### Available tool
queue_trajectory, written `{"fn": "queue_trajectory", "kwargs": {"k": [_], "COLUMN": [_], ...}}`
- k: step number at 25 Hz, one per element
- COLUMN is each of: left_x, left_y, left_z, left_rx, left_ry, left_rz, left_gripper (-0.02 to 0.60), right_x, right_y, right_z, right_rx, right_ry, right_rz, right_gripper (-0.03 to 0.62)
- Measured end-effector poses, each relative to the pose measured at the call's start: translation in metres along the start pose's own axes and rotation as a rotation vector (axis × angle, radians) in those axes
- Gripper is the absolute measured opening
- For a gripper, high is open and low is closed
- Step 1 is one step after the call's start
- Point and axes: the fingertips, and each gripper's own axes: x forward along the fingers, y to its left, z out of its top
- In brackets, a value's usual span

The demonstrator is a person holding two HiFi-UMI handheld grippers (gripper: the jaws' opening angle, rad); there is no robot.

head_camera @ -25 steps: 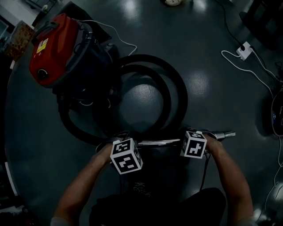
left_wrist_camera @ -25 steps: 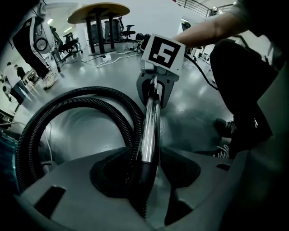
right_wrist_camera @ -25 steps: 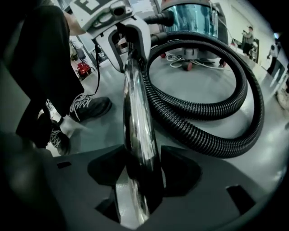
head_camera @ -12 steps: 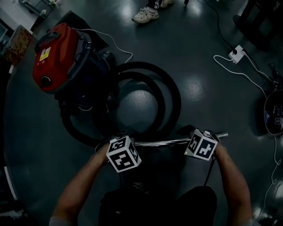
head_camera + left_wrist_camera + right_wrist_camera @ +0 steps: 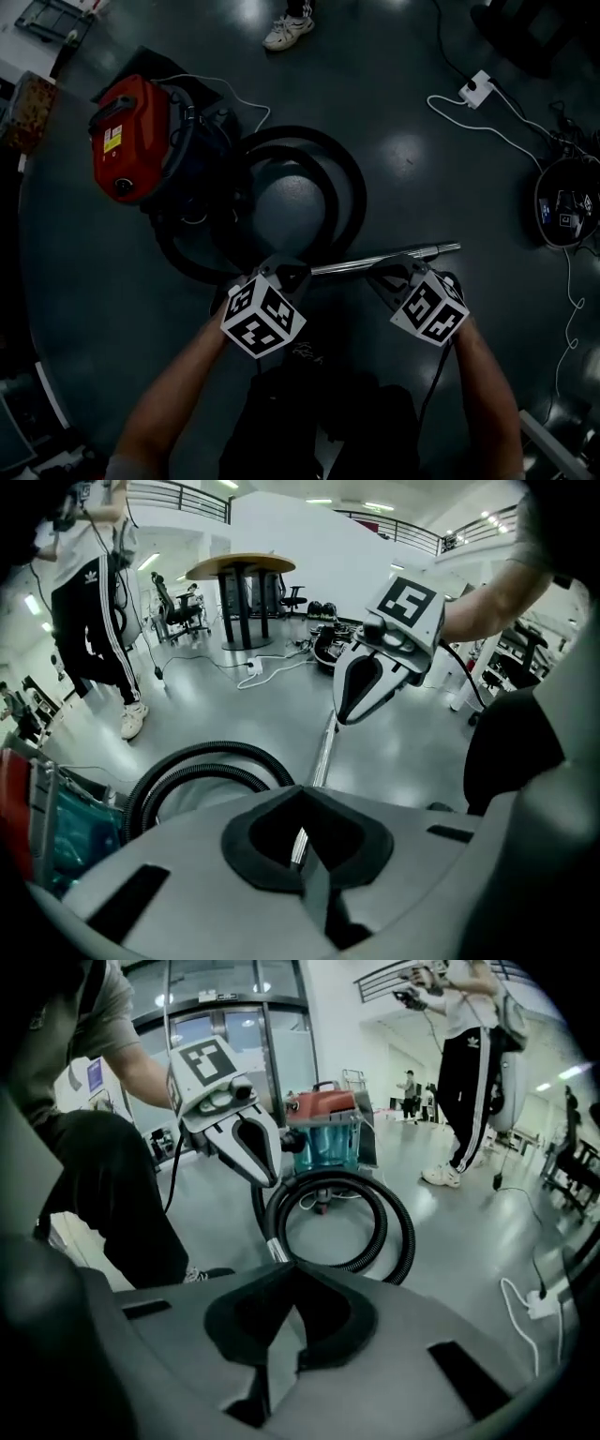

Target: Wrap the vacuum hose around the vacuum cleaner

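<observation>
Higher now, the metal wand (image 5: pixel 349 266) is clamped in the just-closed left gripper (image 5: pixel 286 274) and right gripper (image 5: pixel 392 270); only the gripper views show a bystander's legs (image 5: pixel 94 621) (head view: one shoe (image 5: pixel 286 33)).

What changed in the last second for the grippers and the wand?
The jaws of both grippers have just been closing with the metal wand between them. The left gripper and right gripper stood open at it before. Now each is shut on it, and together they have lifted it, so it slants in the head view. The red vacuum cleaner and the coiled hose lie as before.
</observation>
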Motion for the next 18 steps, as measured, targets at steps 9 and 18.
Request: {"fn": "queue_trajectory", "kwargs": {"k": [9,18], "left_x": [-0.12,-0.268], "left_y": [-0.056,-0.117], "left_z": [0.086,0.163], "left_rx": [-0.033,-0.119], "left_ry": [-0.052,-0.133], "left_rz": [-0.062,-0.041], "left_gripper": [0.008,0.008], "right_x": [-0.132,-0.288], "right_y": [0.045,0.113], "right_z": [0.094,0.192], "right_rx": [0.132,0.314], "right_ry": [-0.1,-0.237], "right_rz": [-0.144,-0.244], "right_gripper": [0.005,0.005]}}
